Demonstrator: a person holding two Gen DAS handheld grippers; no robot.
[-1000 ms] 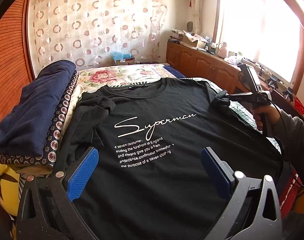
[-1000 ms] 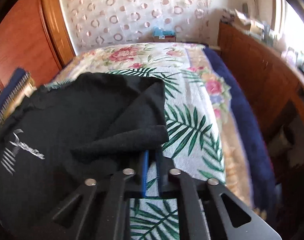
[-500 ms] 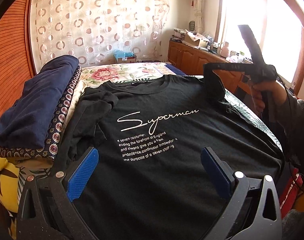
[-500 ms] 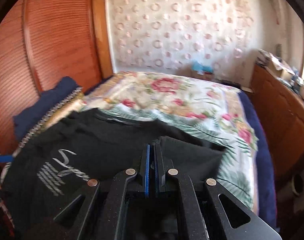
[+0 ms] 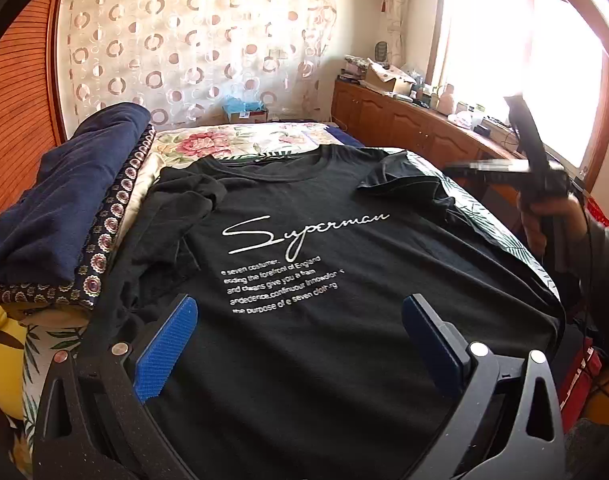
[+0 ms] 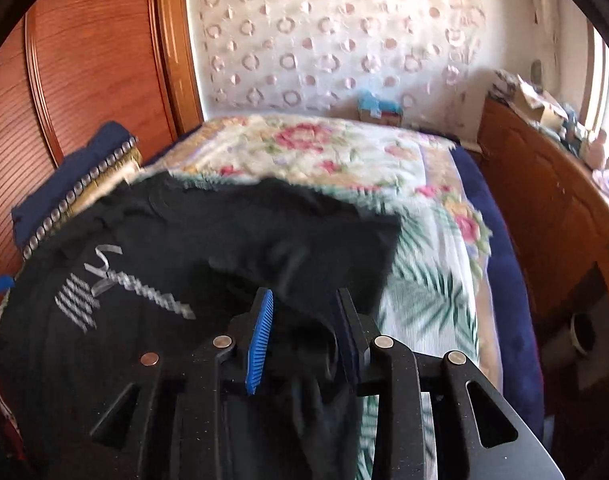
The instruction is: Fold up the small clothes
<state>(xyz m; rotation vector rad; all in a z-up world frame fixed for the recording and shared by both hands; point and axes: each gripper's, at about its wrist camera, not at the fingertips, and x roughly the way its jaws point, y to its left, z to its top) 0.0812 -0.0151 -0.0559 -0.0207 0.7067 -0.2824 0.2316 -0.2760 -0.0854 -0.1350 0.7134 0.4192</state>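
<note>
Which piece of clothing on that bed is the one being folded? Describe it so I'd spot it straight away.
Start at the flowered bedspread on the bed. Spread flat across its near end lies a black cotton T-shirt, beside a folded navy blanket at the left. Only it bears white script reading "Superman" above small white lines of print.

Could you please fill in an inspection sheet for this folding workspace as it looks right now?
Surface: bed with floral cover.
Job's things: black T-shirt lies print up; sleeve folded in over the chest; other sleeve bunched.
Clutter: folded navy blanket beside the shirt.
Grippers: left tongs open over the shirt's hem, holding nothing; right tongs opening, pads off the cloth below.
Cables: dark cable by the hand holding the right tongs.
Surroundings: patterned curtain, wooden cabinets with oddments, bright window.
</note>
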